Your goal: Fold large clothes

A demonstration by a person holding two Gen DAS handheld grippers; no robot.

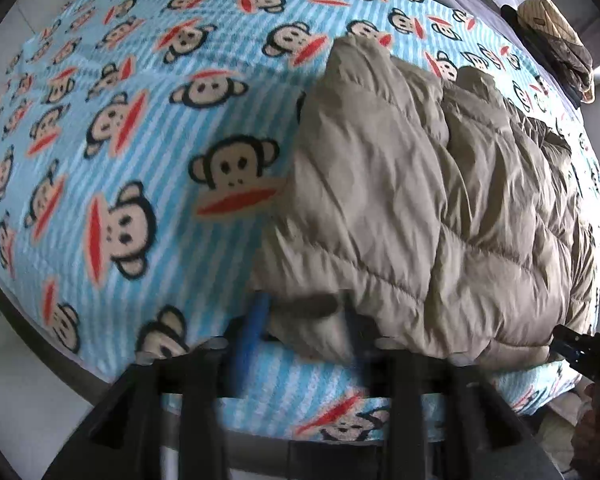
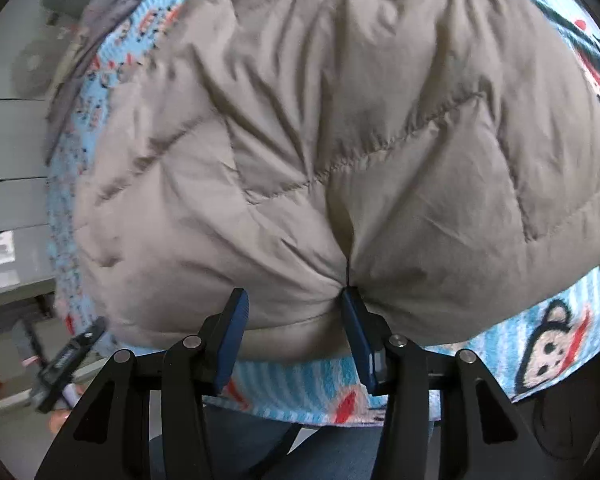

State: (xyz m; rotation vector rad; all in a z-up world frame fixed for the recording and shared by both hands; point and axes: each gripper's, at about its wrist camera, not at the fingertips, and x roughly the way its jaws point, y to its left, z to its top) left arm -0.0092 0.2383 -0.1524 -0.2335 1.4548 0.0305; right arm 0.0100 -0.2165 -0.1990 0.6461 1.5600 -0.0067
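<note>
Puffy tan jacket (image 1: pixel 420 208) lies bunched on the bed's monkey-print blanket (image 1: pixel 140 128), near its front edge. Left gripper (image 1: pixel 304 312) fingers wide, blurred — jacket hem between, not pinched. Right gripper (image 2: pixel 294 316) fingers clamp the jacket's hem.

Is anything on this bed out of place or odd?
Nothing looks damaged. The khaki puffer jacket lies bunched and uneven on the monkey-print blanket, its hem at the bed's edge. A small pile of other clothes sits at the far corner.
</note>
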